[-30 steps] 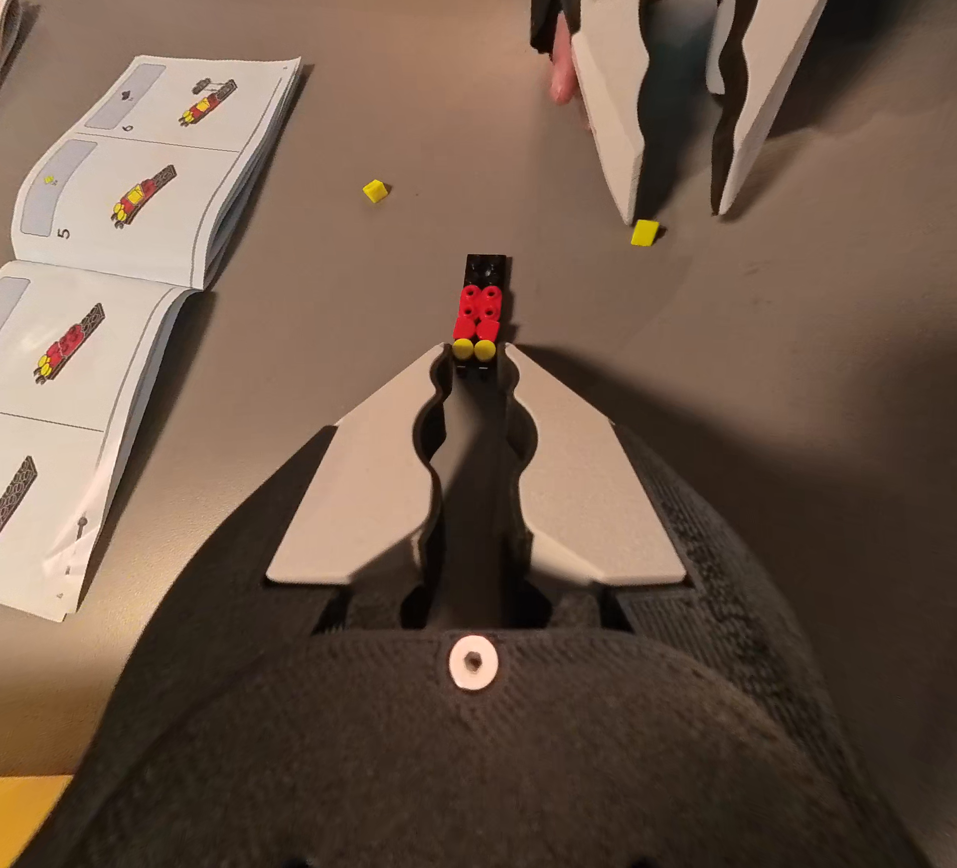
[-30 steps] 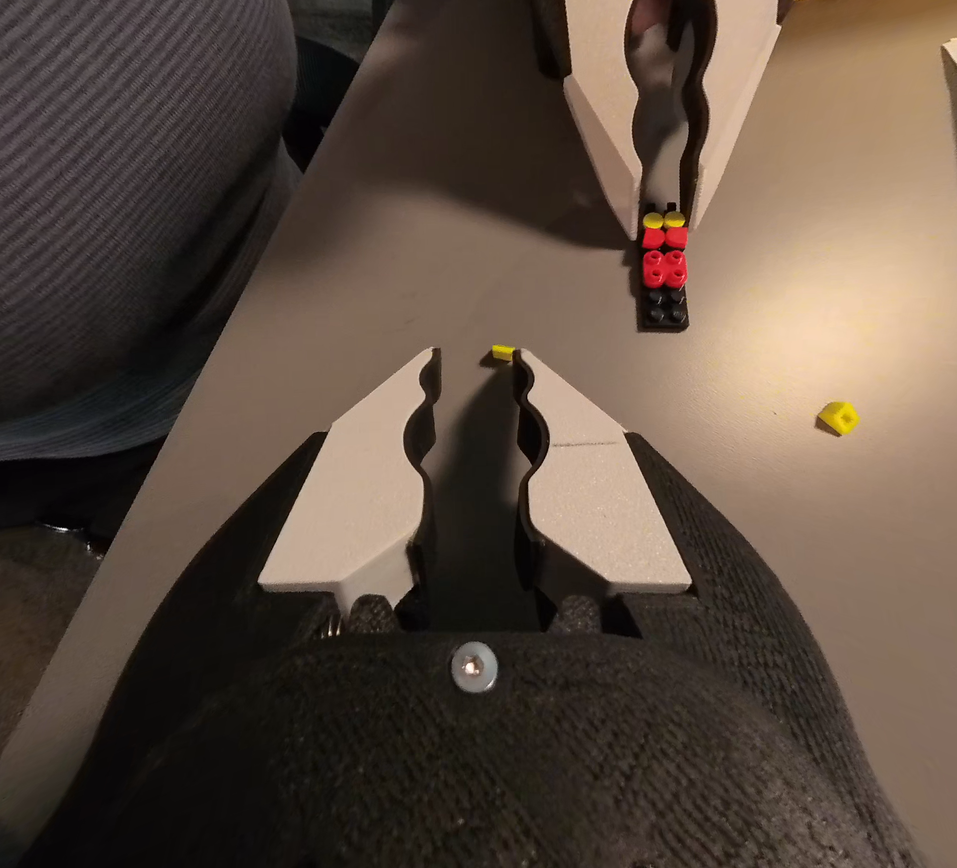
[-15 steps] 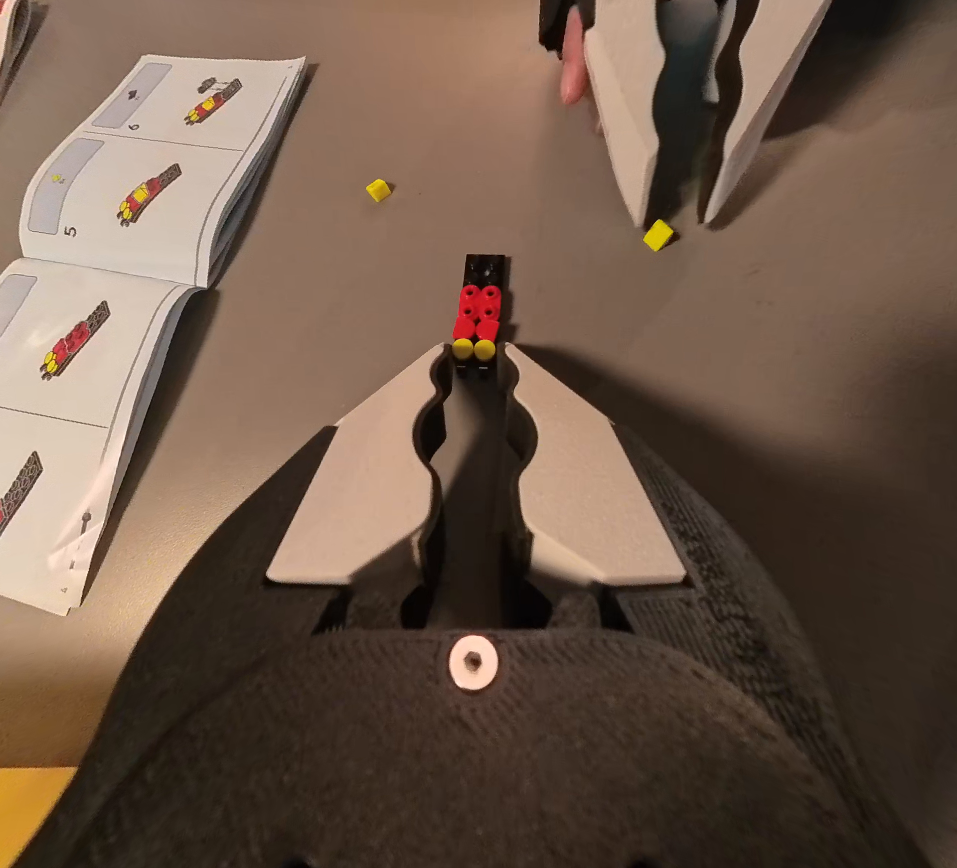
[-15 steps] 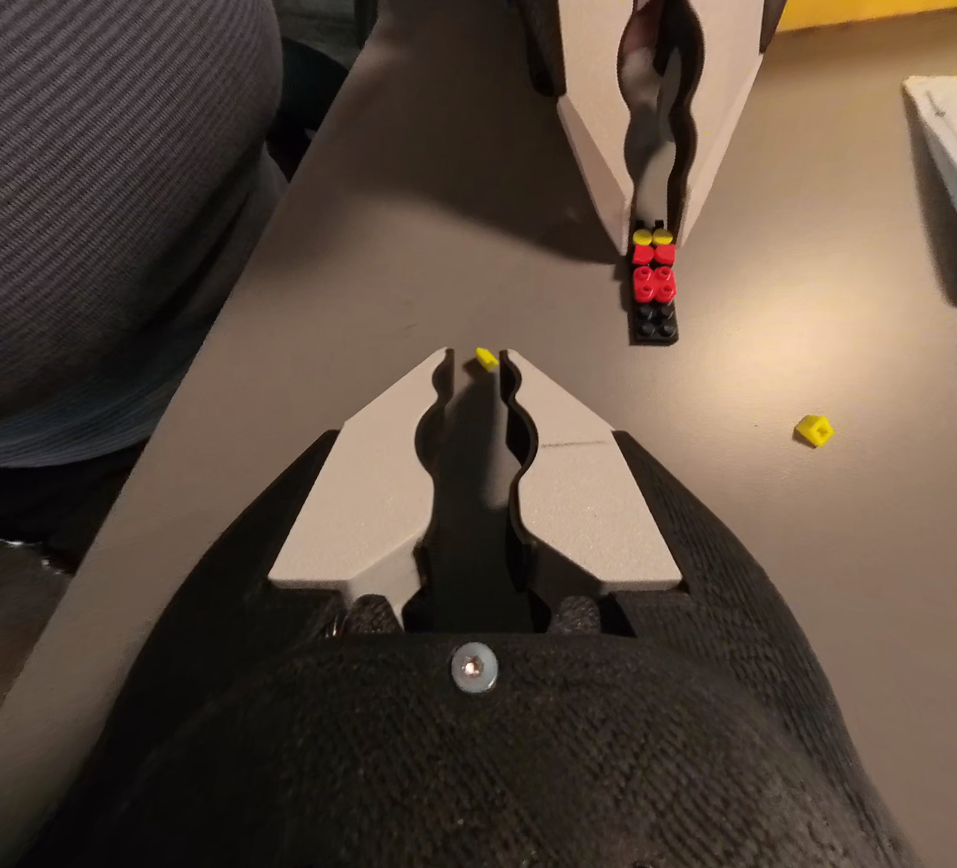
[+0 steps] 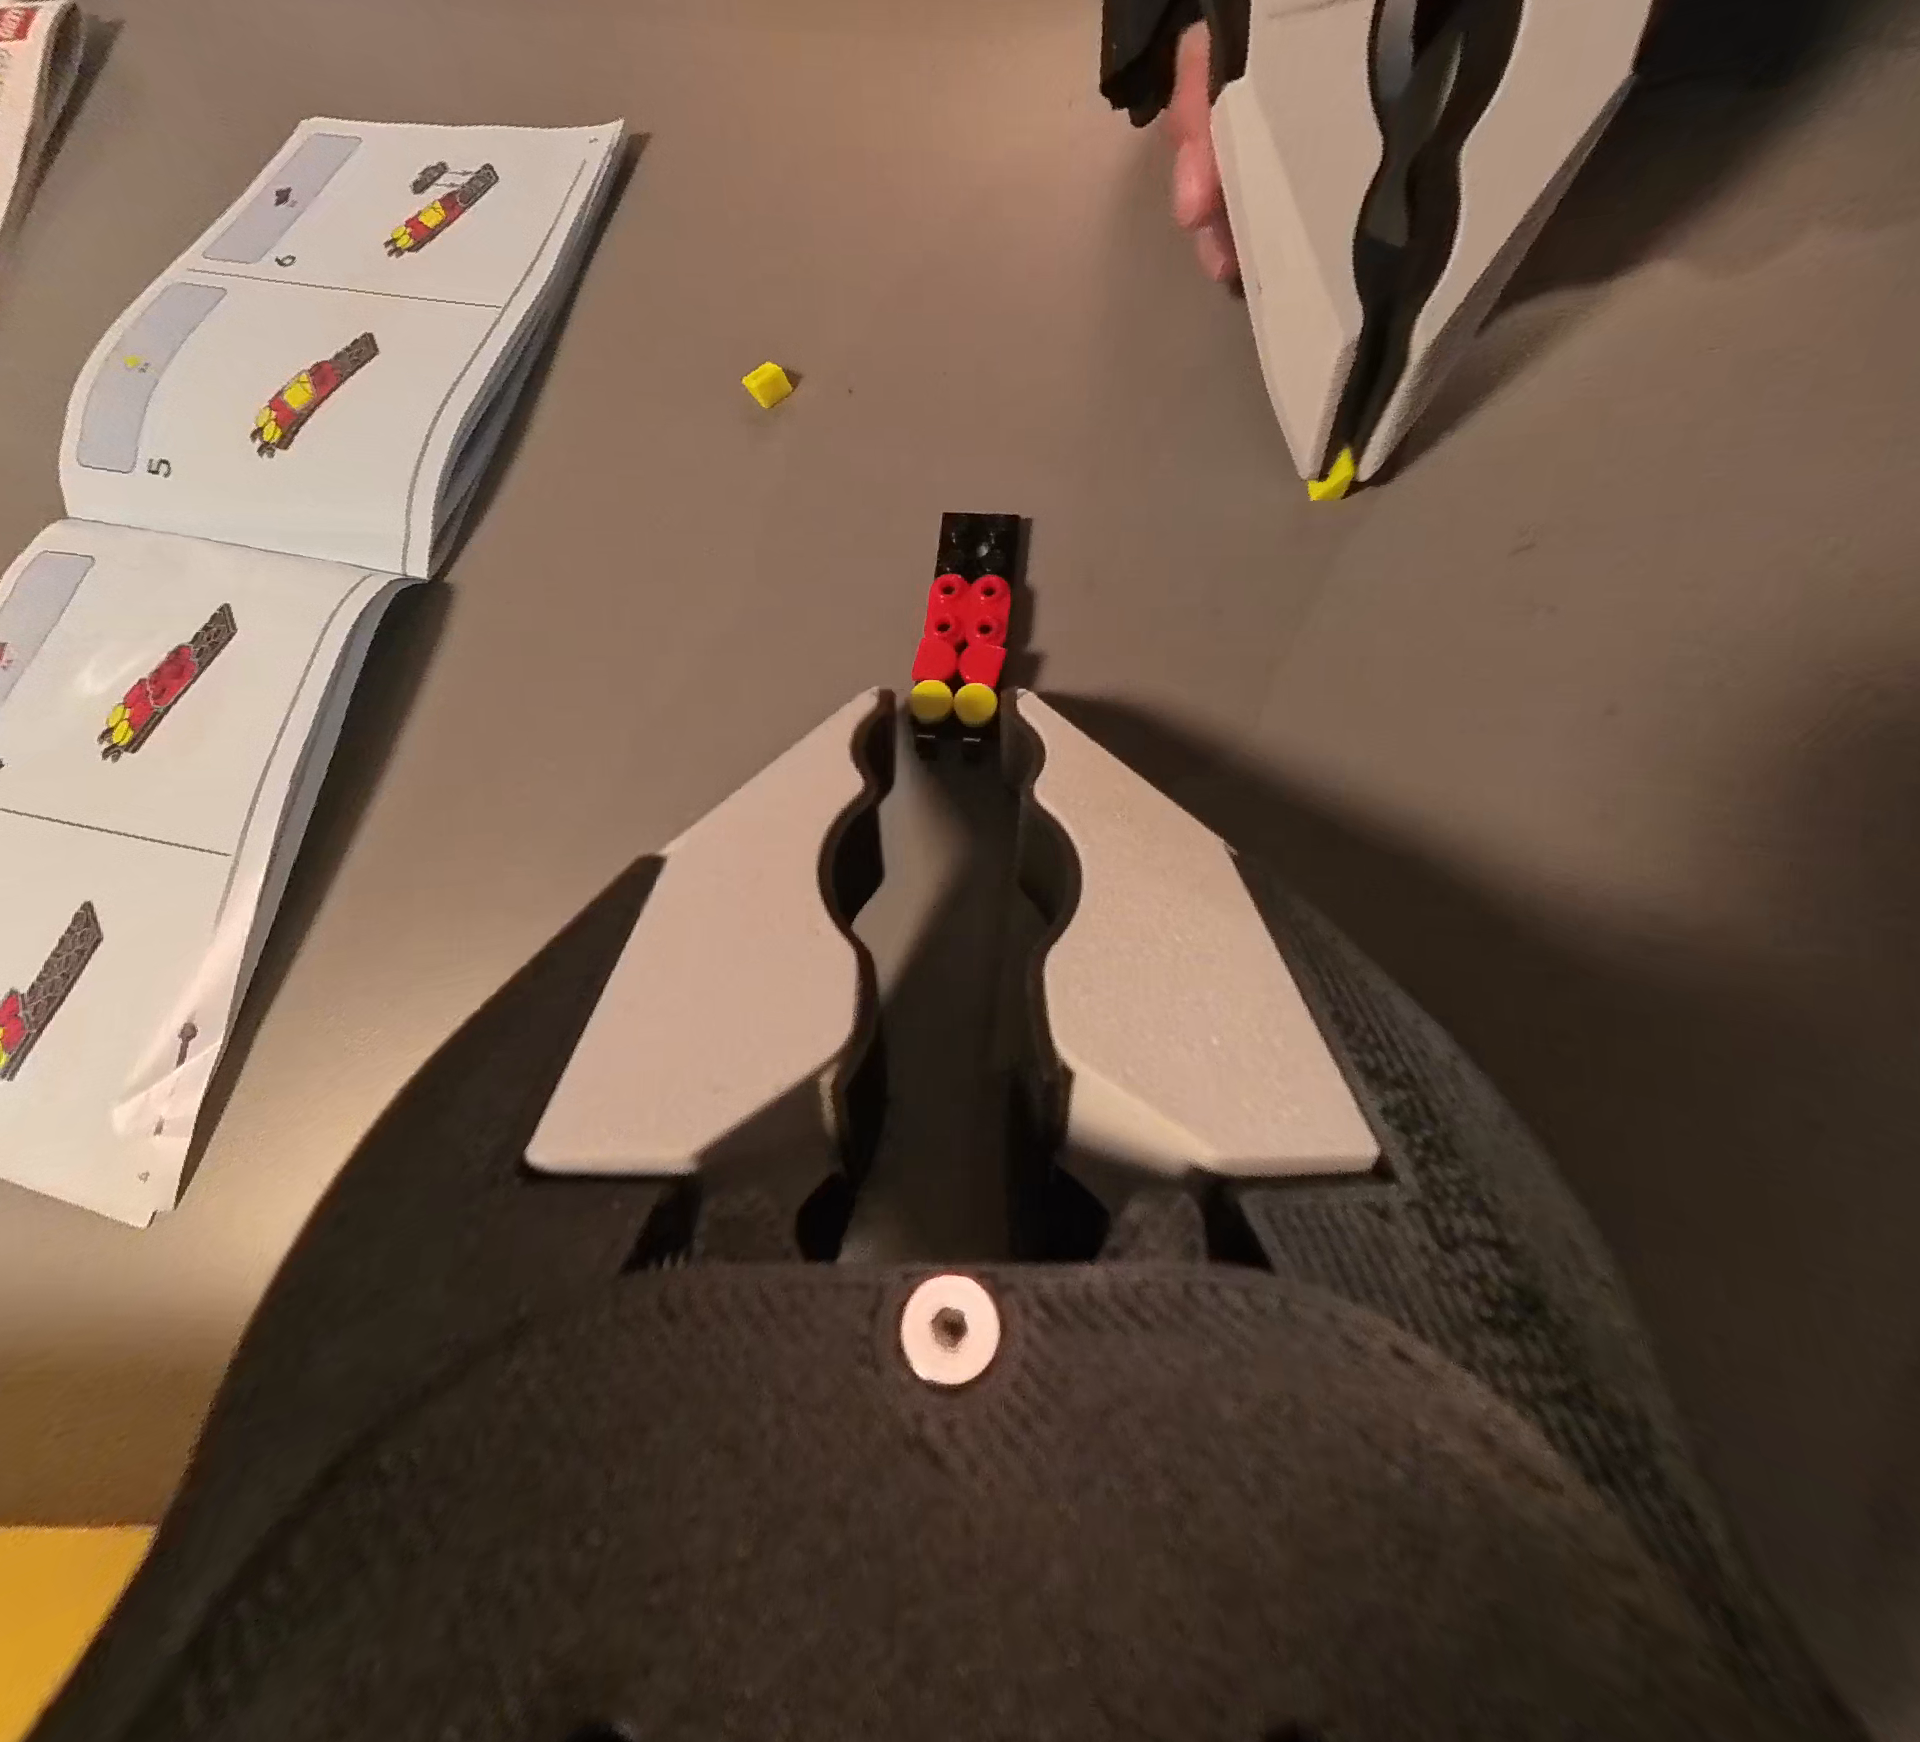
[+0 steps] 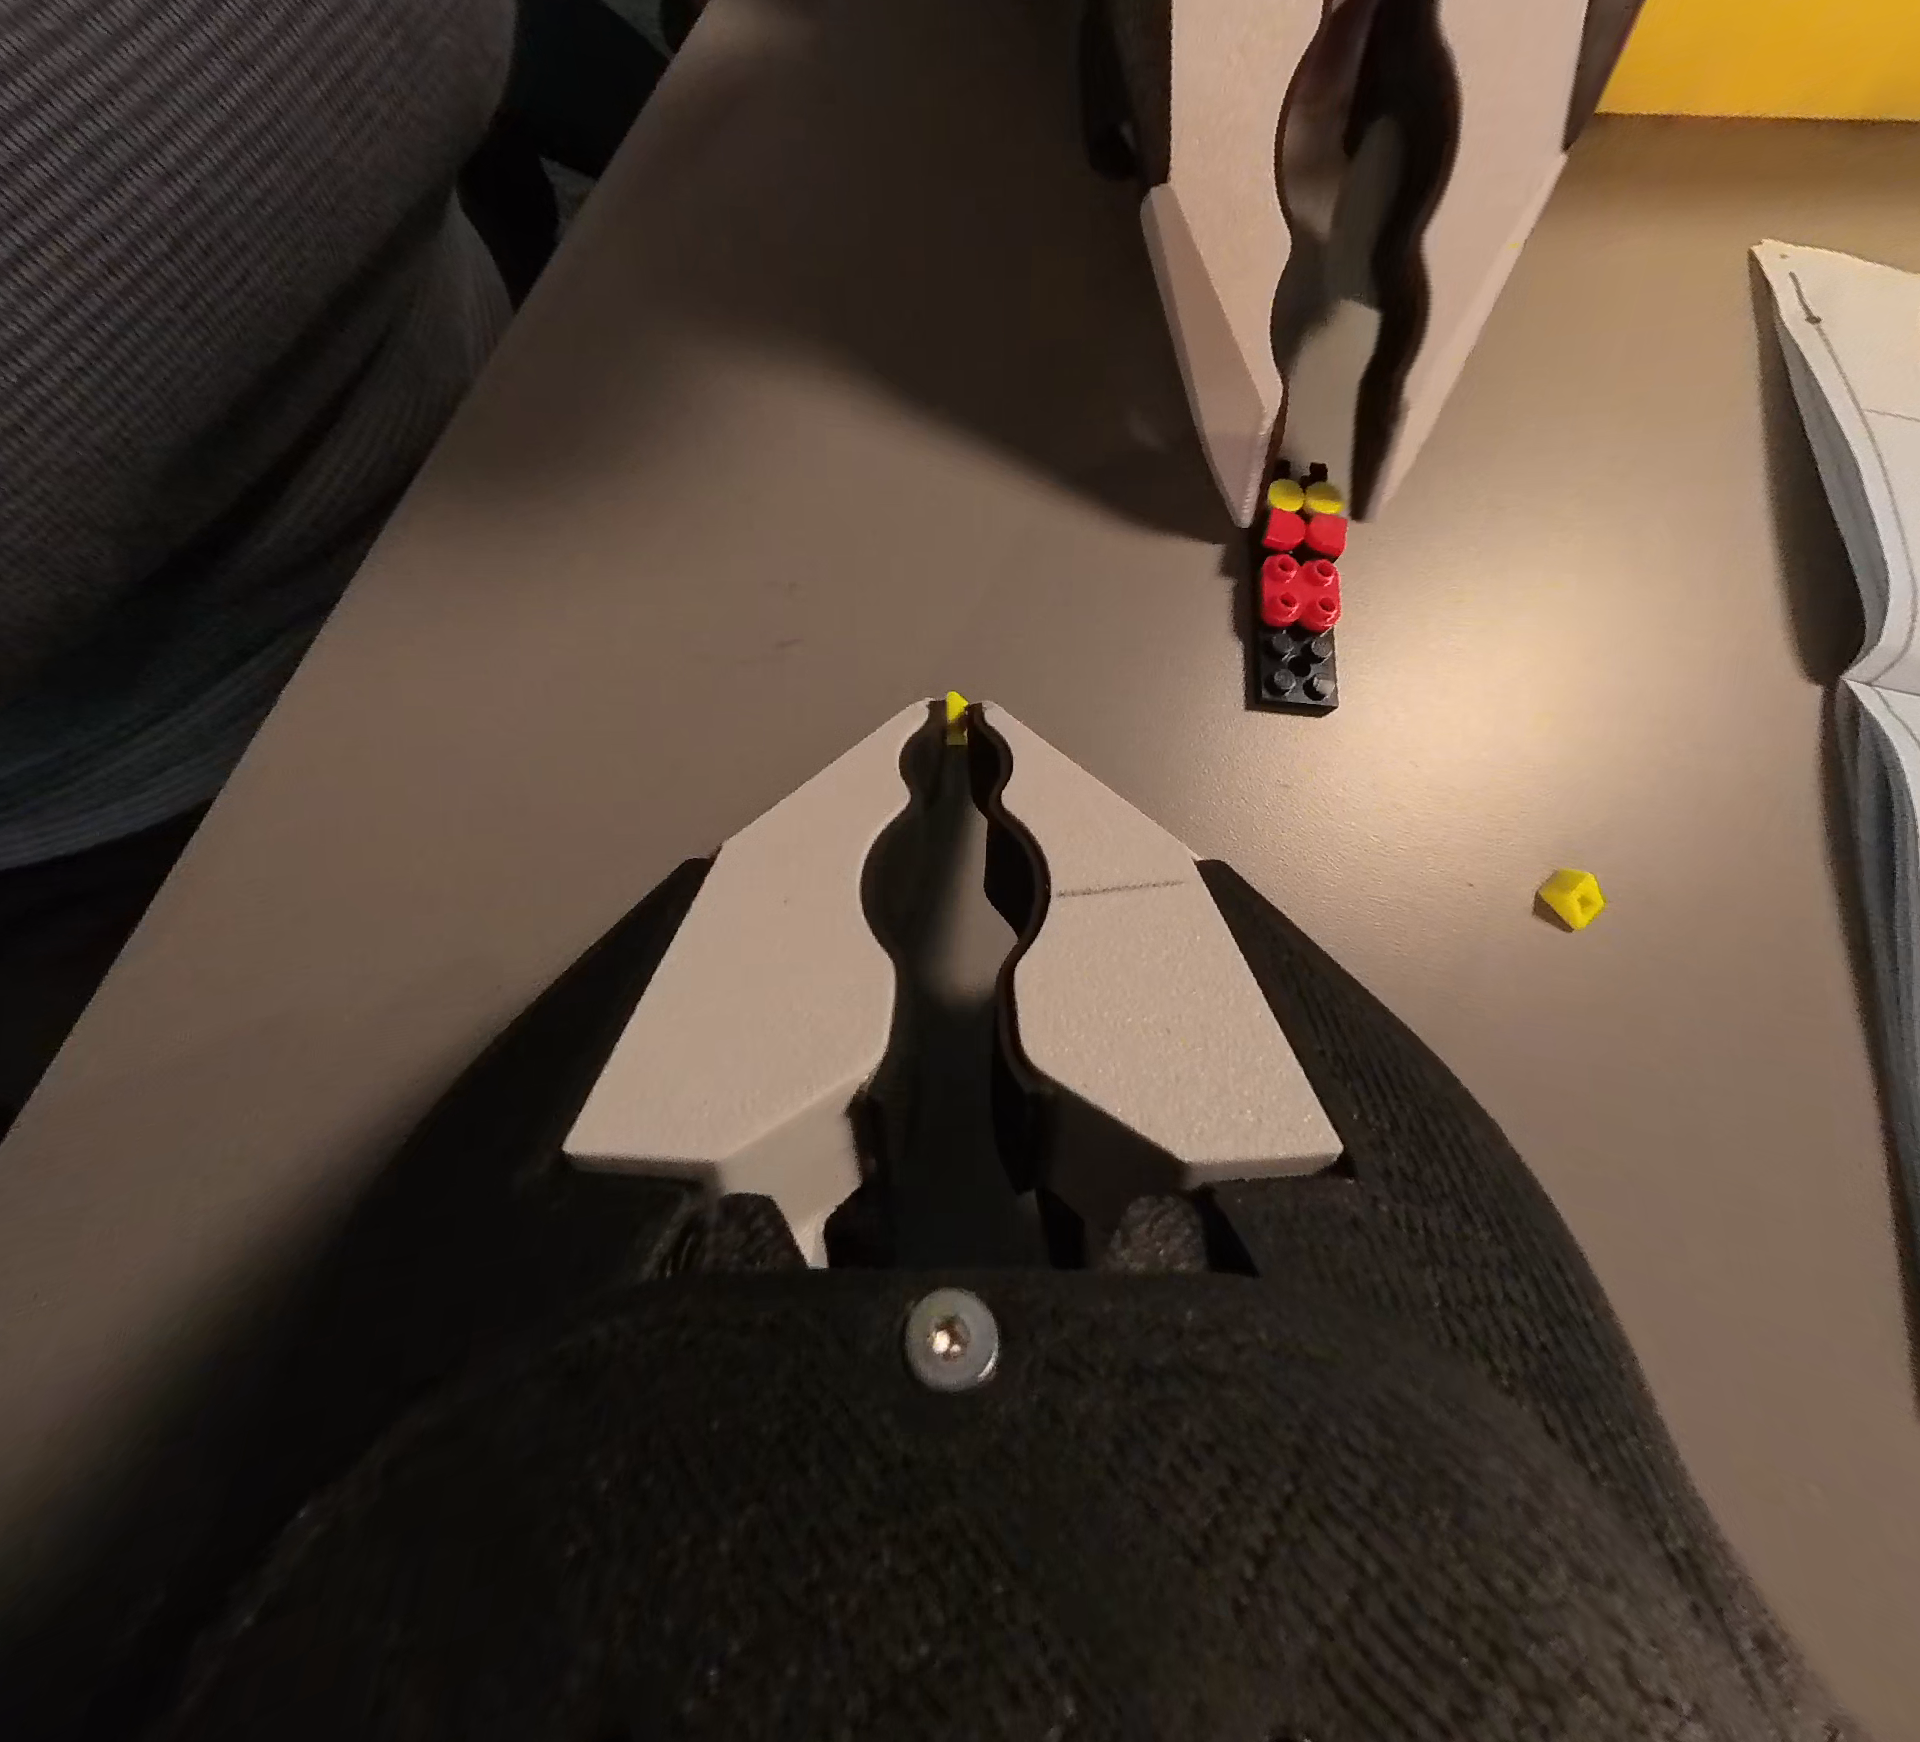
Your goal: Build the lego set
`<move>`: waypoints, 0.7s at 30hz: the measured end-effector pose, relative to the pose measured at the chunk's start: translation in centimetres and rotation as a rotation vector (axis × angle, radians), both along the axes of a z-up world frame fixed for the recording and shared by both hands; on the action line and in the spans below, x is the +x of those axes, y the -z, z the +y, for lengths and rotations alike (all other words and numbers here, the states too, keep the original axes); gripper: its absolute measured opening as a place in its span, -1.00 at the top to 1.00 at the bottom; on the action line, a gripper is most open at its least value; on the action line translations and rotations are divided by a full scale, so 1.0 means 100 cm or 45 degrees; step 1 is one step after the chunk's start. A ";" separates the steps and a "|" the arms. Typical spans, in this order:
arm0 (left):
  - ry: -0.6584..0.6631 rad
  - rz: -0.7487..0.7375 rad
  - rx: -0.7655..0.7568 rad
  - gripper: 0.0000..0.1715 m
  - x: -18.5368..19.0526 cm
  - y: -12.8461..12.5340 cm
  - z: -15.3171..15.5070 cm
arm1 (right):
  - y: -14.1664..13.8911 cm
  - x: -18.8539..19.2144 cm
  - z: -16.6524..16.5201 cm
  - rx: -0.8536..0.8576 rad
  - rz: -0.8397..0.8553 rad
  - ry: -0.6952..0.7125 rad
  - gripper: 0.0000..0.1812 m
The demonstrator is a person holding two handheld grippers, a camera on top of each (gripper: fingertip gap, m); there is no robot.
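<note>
A black lego plate (image 5: 981,542) with red bricks (image 5: 968,620) and two yellow round studs (image 5: 954,701) lies flat on the table. My left gripper (image 5: 956,718) is shut on its near end. The build also shows in the right wrist view (image 6: 1297,591), with the left gripper (image 6: 1307,497) on its far end. My right gripper (image 6: 954,718) is shut on a small yellow brick (image 6: 954,716) at the table surface. In the left wrist view the right gripper (image 5: 1340,471) pinches that yellow brick (image 5: 1330,481) to the right of the build.
Another small yellow brick (image 5: 769,385) lies loose left of the build; it also shows in the right wrist view (image 6: 1571,898). An open instruction booklet (image 5: 260,487) lies on the left. The table edge and a person's striped sleeve (image 6: 208,238) are at the left of the right view. Across from one pair of fingers to the other is roughly 8 cm.
My right gripper has closed from open onto the small yellow brick on the table. My left gripper and the build have stayed in place.
</note>
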State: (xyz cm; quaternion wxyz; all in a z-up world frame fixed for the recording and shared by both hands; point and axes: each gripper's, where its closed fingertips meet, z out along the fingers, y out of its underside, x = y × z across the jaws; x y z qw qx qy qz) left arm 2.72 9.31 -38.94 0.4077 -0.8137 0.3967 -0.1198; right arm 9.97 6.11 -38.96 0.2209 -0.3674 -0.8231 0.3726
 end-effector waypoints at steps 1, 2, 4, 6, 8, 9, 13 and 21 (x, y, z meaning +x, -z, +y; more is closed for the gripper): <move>-0.013 0.004 0.012 0.74 -0.001 -0.001 0.001 | 0.000 0.000 0.000 -0.001 0.000 0.002 0.98; -0.017 0.006 0.018 0.72 -0.001 -0.001 0.002 | 0.000 0.000 0.000 -0.002 0.000 0.003 0.98; -0.012 0.007 0.020 0.72 -0.001 -0.001 0.001 | -0.001 -0.001 0.001 -0.003 0.006 0.009 0.98; -0.006 0.003 0.013 0.71 0.000 -0.001 0.001 | -0.004 -0.004 0.002 -0.012 0.026 0.029 0.99; -0.001 -0.008 -0.005 0.71 0.000 0.000 0.001 | -0.008 -0.010 0.005 -0.031 0.054 0.062 0.99; -0.001 -0.016 -0.018 0.72 0.000 0.000 0.001 | -0.011 -0.014 0.007 -0.038 0.071 0.082 0.99; 0.029 -0.050 -0.074 0.79 0.003 0.002 -0.002 | -0.017 -0.032 0.012 -0.068 0.122 0.156 0.99; 0.029 -0.049 -0.076 0.81 0.002 0.002 -0.002 | -0.026 -0.058 0.036 -0.110 0.181 0.308 1.00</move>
